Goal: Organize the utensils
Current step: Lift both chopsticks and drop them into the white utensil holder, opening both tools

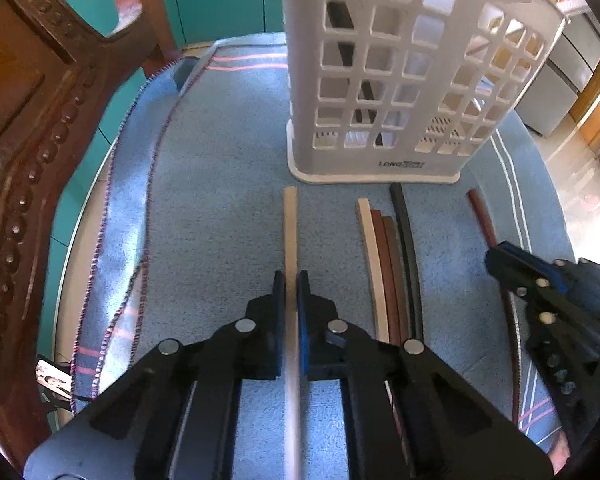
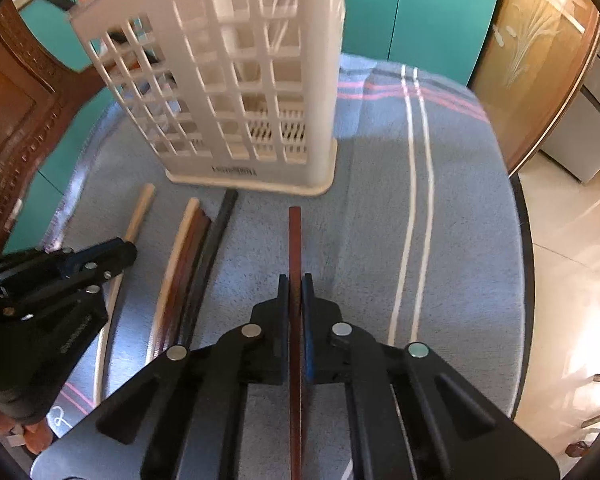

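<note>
My left gripper (image 1: 291, 280) is shut on a beige chopstick (image 1: 290, 224) that points toward the white lattice utensil holder (image 1: 380, 80). My right gripper (image 2: 295, 284) is shut on a reddish-brown chopstick (image 2: 295, 236); it also shows in the left wrist view (image 1: 480, 216). Between them on the blue cloth lie several loose chopsticks (image 1: 388, 264): one beige, two brown, one black (image 1: 406, 232). They show in the right wrist view (image 2: 192, 248) too. The holder (image 2: 228, 80) has a dark stick inside (image 1: 344, 32).
A blue towel (image 1: 220, 160) with pink and white stripes covers the round table. A carved wooden chair (image 1: 28, 120) stands at the left. Teal cabinets (image 2: 420, 12) are behind; the table edge (image 2: 528, 280) drops to the floor on the right.
</note>
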Action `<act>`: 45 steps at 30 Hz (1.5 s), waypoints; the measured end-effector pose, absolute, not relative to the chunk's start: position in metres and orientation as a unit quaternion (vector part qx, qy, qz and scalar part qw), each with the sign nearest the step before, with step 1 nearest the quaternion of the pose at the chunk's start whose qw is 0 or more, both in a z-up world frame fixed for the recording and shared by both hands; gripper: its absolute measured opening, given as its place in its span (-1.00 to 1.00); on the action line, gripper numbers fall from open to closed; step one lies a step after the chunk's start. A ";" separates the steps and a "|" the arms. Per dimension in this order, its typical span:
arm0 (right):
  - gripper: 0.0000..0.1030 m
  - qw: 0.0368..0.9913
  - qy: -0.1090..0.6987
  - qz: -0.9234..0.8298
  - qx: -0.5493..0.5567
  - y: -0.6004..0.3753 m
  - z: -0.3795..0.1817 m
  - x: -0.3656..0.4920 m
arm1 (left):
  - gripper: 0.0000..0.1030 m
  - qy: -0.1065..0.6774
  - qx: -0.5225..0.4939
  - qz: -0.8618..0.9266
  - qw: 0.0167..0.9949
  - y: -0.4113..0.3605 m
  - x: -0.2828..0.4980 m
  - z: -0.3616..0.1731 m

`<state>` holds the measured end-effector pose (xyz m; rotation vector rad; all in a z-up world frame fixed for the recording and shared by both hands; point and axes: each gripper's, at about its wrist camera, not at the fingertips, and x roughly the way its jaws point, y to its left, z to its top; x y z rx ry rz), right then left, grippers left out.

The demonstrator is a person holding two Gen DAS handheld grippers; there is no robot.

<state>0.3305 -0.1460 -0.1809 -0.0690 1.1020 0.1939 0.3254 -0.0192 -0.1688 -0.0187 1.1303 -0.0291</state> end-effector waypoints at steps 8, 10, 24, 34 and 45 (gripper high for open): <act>-0.87 0.884 0.449 0.129 0.005 -0.165 -0.114 0.301 | -0.87 0.455 -0.014 -0.027 0.890 -0.010 0.288 -0.103; -0.87 0.894 0.422 0.147 0.017 -0.174 -0.091 0.288 | -0.87 0.429 -0.022 -0.037 0.902 -0.006 0.274 -0.082; -0.87 0.947 0.228 0.182 0.133 -0.208 0.050 0.261 | -0.87 0.193 -0.080 -0.085 0.974 0.005 0.232 0.106; -0.87 0.971 0.133 0.091 0.179 -0.205 0.062 0.300 | -0.87 0.174 -0.124 -0.013 0.977 0.020 0.306 0.086; -0.87 0.966 0.178 0.094 0.162 -0.193 0.018 0.329 | -0.87 0.235 -0.092 0.006 0.968 0.007 0.335 0.033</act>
